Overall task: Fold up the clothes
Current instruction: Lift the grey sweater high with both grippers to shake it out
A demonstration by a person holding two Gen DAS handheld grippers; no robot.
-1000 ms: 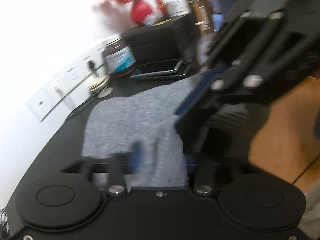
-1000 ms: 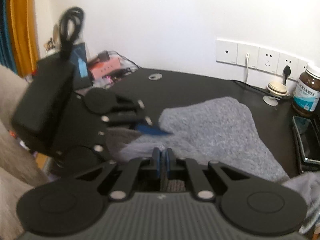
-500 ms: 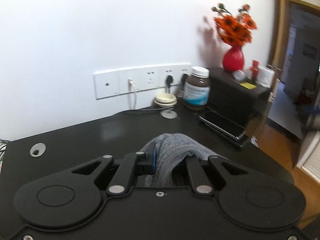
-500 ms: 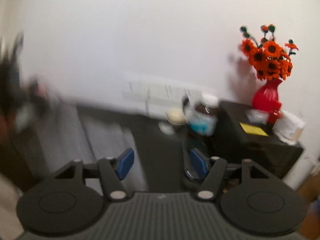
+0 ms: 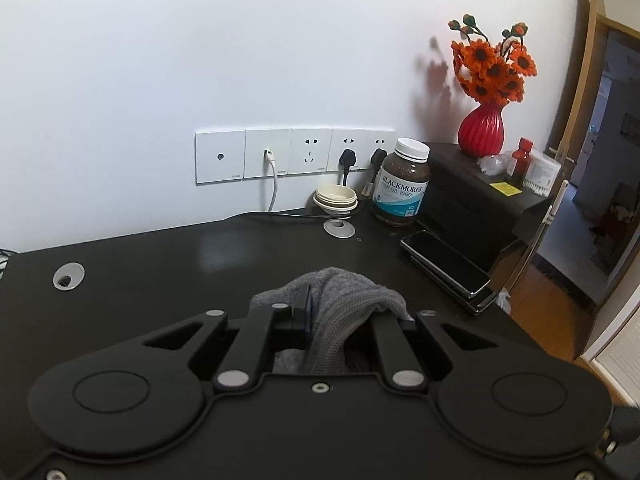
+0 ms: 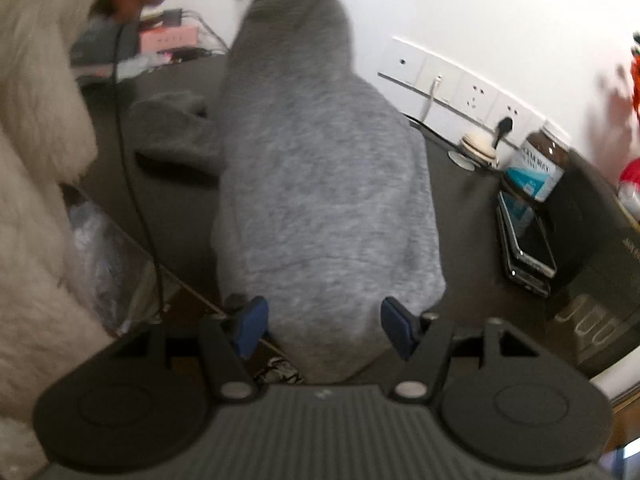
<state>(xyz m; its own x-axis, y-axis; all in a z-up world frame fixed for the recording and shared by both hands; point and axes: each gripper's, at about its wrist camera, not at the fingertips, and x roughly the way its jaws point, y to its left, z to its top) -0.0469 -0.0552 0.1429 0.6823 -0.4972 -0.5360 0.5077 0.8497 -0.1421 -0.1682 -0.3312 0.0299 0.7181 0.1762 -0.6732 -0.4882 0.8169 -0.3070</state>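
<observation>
Left gripper (image 5: 320,312): clamped on bunched grey knit garment (image 6: 320,184), held above black bench (image 5: 160,264). Right gripper (image 6: 322,326): blue pads apart, garment's near hem between them, unpressed.

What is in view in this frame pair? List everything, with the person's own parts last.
grey knitted garment: one, grey, hanging from the left gripper down onto the desk
black desk: one, black, under everything
brown supplement bottle: one, white cap, by the wall
stacked black phones: two, black, right of bottle
small cream dishes: a stack, cream, below the sockets
white wall sockets: five plates, white
red ribbed vase: one, orange flowers, on the dark cabinet
left gripper: shut on the garment
right gripper: open, at the garment's lower edge
</observation>
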